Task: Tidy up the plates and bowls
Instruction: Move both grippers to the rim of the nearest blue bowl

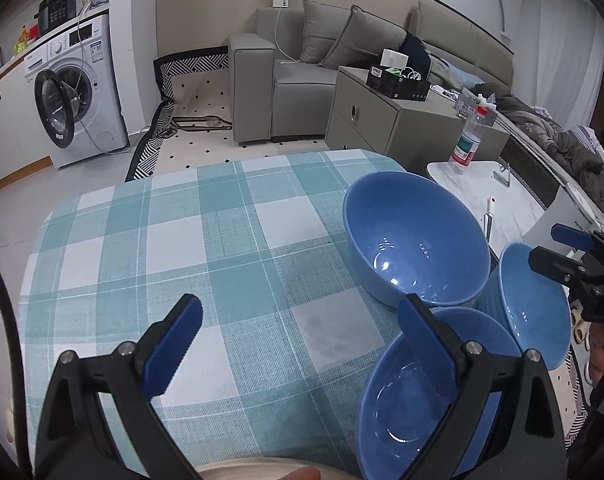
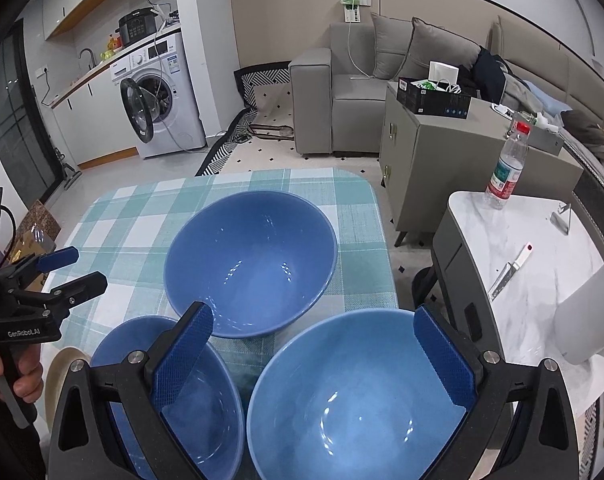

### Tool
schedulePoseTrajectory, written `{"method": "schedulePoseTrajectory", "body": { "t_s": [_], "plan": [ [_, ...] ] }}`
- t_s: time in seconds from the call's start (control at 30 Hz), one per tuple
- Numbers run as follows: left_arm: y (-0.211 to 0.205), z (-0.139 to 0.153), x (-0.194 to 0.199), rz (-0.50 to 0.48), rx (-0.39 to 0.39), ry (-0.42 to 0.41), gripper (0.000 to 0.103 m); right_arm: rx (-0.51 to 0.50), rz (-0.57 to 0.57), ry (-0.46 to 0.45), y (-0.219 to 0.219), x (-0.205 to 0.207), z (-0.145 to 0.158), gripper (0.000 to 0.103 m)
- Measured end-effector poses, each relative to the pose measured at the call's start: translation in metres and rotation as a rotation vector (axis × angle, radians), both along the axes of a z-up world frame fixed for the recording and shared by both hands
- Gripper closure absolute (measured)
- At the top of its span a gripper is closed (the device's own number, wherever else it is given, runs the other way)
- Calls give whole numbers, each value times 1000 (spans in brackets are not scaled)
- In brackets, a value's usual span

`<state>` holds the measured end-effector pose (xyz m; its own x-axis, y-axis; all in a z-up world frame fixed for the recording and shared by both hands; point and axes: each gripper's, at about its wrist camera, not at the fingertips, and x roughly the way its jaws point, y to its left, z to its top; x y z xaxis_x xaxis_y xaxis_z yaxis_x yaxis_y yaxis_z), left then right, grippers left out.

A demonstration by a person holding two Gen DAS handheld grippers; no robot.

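Note:
Three blue bowls stand close together on a table with a teal checked cloth [image 1: 181, 248]. The large far bowl [image 1: 416, 240] also shows in the right wrist view [image 2: 249, 260]. The near left bowl [image 1: 406, 408] [image 2: 197, 404] lies under my left gripper's right finger. The near right bowl [image 1: 536, 304] [image 2: 354, 396] lies under my right gripper. My left gripper [image 1: 297, 344] is open and empty above the cloth; it also shows in the right wrist view [image 2: 75, 266]. My right gripper [image 2: 314, 352] is open and empty; it also shows in the left wrist view [image 1: 558, 248]. A beige plate rim [image 2: 61, 376] peeks out at the near left edge.
A white marble side table [image 2: 534, 280] stands right of the table with a water bottle [image 2: 508, 164], a knife [image 2: 510, 268] and a white jug [image 2: 594, 304]. A grey cabinet [image 2: 442, 160], a sofa and a washing machine [image 2: 161, 96] stand beyond.

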<state>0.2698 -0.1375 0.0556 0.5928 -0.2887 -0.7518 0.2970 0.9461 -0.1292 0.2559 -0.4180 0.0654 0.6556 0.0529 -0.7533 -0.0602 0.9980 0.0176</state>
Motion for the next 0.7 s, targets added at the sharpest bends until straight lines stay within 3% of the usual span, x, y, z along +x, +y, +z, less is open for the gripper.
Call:
{"method": "schedulePoseTrajectory", "body": {
  "t_s": [0.4,0.7],
  "plan": [
    [-16,-13,24,-18,12,38,4,41,-2,26,0,31,-26,1],
    [-33,-22,38,-52,9,62,8,61,3,54,2,49,-41,18]
  ]
}}
